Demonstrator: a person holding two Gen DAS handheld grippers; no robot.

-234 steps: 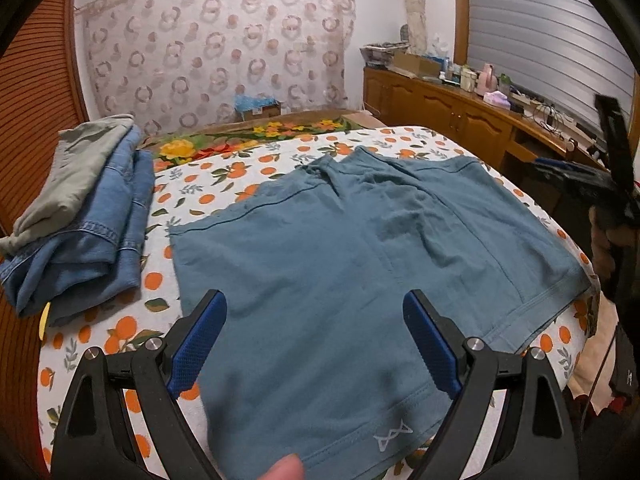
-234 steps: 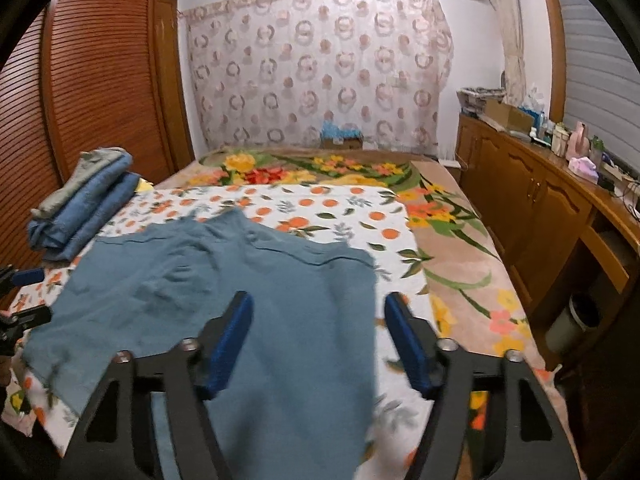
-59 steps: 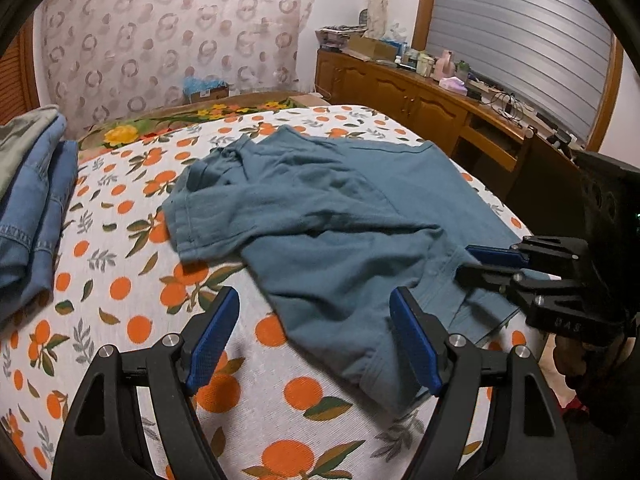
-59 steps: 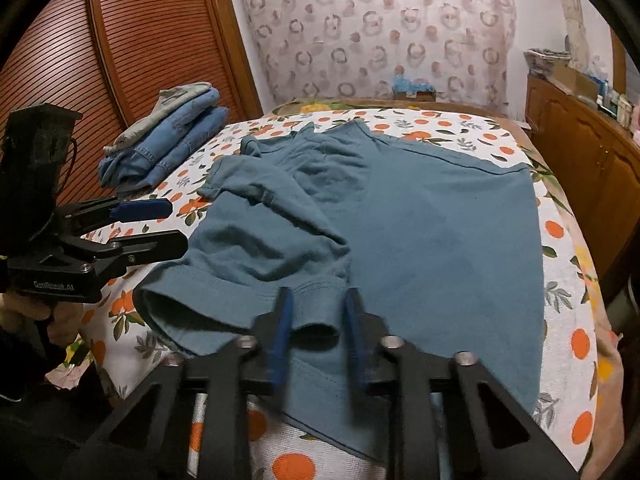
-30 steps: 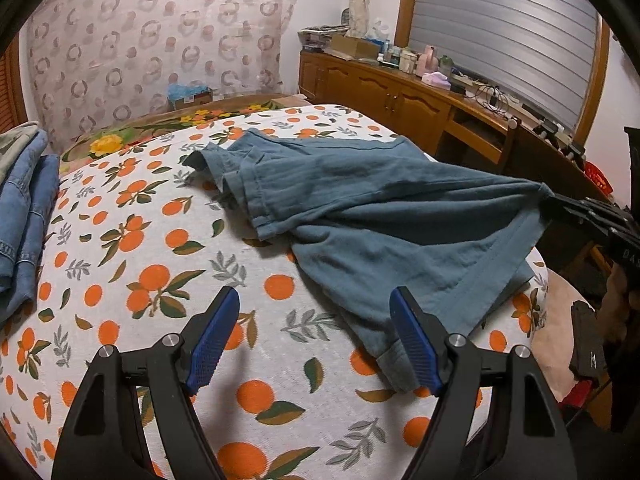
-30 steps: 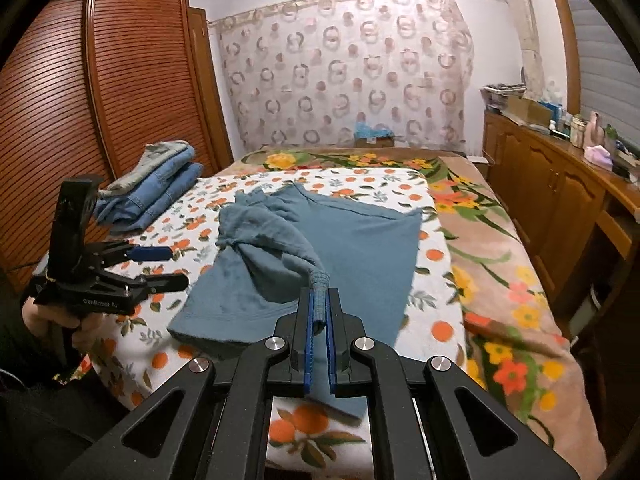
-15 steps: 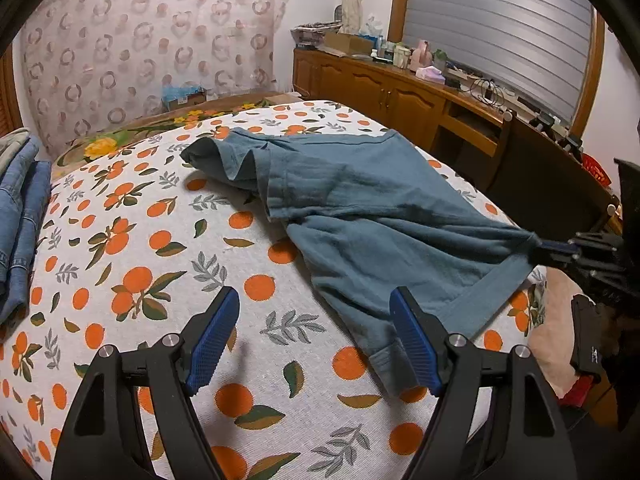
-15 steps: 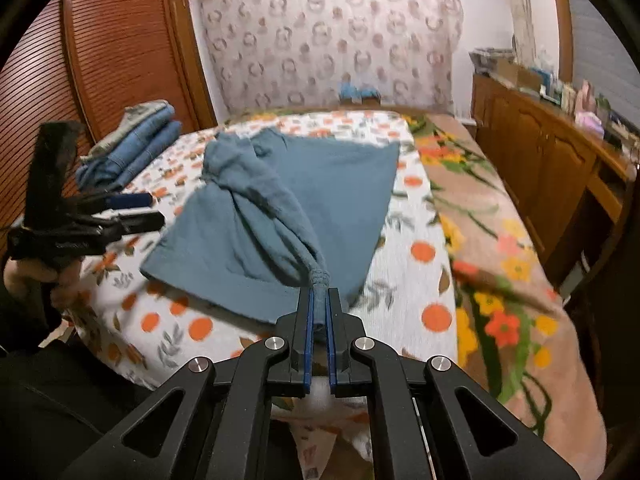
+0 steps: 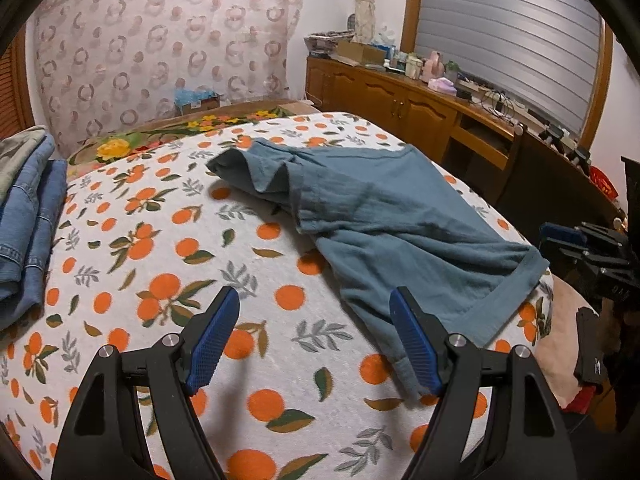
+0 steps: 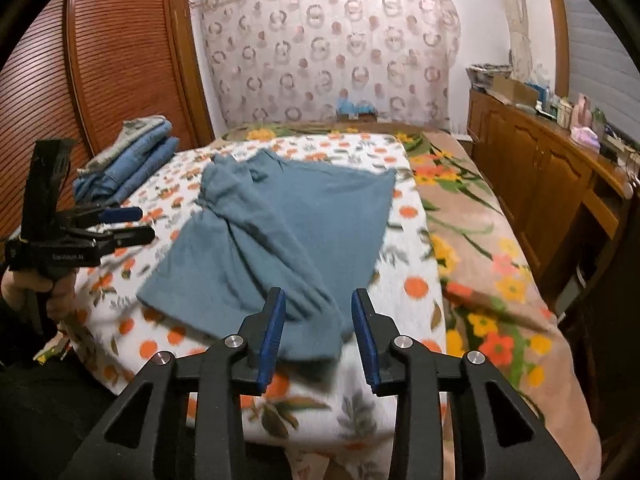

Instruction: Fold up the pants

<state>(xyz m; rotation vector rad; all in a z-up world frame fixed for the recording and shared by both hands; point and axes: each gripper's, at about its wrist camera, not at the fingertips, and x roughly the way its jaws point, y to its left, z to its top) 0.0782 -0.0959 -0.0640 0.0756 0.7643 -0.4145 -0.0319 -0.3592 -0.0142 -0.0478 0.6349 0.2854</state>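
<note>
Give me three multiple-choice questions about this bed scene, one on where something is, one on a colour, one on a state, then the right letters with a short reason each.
1. Where does the stack of folded jeans lie?
A. on the bed beside the wooden wardrobe
B. on the sideboard
C. on the floor

2. What colour are the pants being folded?
A. red
B. blue-grey
C. white

3. How does the right gripper stand?
A. shut on the pants
B. shut on nothing
C. open, its pads off the cloth

Answers:
1 A, the stack sits at the bed's edge by the slatted wardrobe.
2 B, the cloth is blue-grey on the orange-print sheet.
3 C, the jaws have just been opening, and the pants' hem lies loose on the sheet.
</note>
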